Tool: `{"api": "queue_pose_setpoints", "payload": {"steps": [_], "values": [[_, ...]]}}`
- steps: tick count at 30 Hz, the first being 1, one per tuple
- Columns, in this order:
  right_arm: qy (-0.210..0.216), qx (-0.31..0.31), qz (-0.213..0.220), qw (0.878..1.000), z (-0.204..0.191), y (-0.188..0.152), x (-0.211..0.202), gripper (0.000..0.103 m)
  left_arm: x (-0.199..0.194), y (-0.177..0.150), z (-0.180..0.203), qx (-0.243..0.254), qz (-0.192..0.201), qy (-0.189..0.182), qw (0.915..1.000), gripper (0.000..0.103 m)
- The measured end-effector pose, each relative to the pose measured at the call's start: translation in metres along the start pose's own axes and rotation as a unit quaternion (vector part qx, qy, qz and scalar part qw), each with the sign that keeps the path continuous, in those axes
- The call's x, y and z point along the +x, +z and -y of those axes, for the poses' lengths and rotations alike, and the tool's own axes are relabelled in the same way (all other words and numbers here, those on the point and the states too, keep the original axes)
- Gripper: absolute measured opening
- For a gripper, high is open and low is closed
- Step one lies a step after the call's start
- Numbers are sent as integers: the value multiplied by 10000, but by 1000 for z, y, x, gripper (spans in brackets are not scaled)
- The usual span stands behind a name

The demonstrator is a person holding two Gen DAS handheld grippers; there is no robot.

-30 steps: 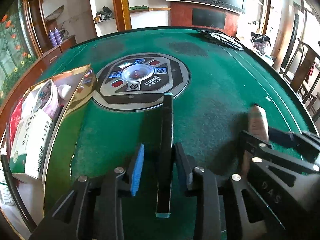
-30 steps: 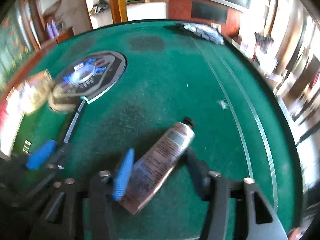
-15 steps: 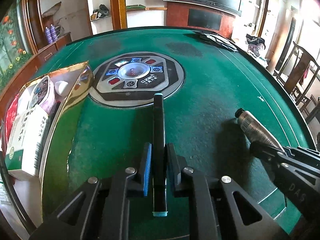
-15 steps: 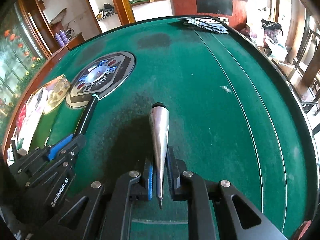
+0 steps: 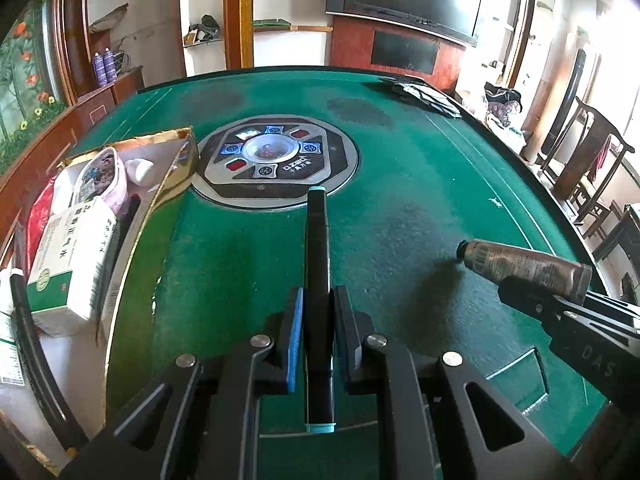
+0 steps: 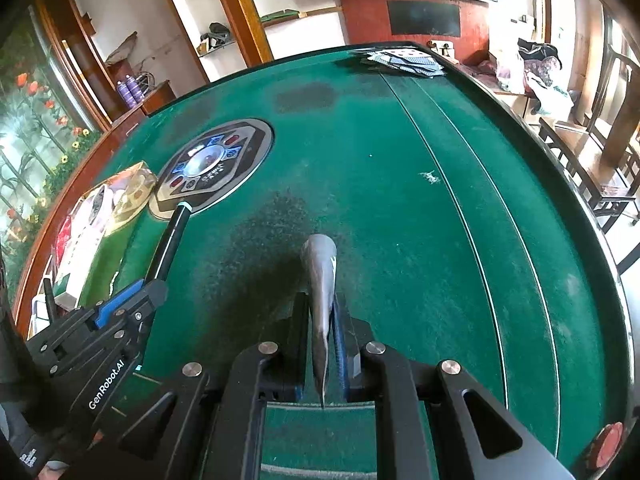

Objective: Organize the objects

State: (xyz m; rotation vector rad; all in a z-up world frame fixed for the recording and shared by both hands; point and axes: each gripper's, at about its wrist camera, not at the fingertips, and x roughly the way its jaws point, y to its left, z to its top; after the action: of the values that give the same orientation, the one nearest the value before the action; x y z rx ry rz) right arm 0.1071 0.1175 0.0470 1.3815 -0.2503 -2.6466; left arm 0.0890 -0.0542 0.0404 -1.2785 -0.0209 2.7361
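Left wrist view showed the left gripper (image 5: 316, 340) clamped on a stiff, light black marker (image 5: 317, 280) mid-barrel, over the green table (image 5: 420, 184). The right gripper (image 6: 323, 340) pinched a soft, squashable tube (image 6: 320, 280) near its crimped tail, likely slippery.

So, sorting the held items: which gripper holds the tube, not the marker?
The right gripper, clamped on the flattened metallic tube; the left gripper grips the black marker.

One marker (image 5: 317, 280), one tube (image 5: 520, 264), two purple bottles (image 5: 103, 66).
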Motion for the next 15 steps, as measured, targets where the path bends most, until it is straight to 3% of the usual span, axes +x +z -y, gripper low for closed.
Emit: {"api": "queue_pose_setpoints", "payload": {"steps": [9, 15], "values": [[80, -86, 221, 9997, -8, -6, -26, 12, -29, -6, -5, -61, 230, -65, 9997, 14], [107, -254, 389, 9989, -20, -8, -44, 6, -52, -9, -12, -141, 457, -95, 9988, 14]]}}
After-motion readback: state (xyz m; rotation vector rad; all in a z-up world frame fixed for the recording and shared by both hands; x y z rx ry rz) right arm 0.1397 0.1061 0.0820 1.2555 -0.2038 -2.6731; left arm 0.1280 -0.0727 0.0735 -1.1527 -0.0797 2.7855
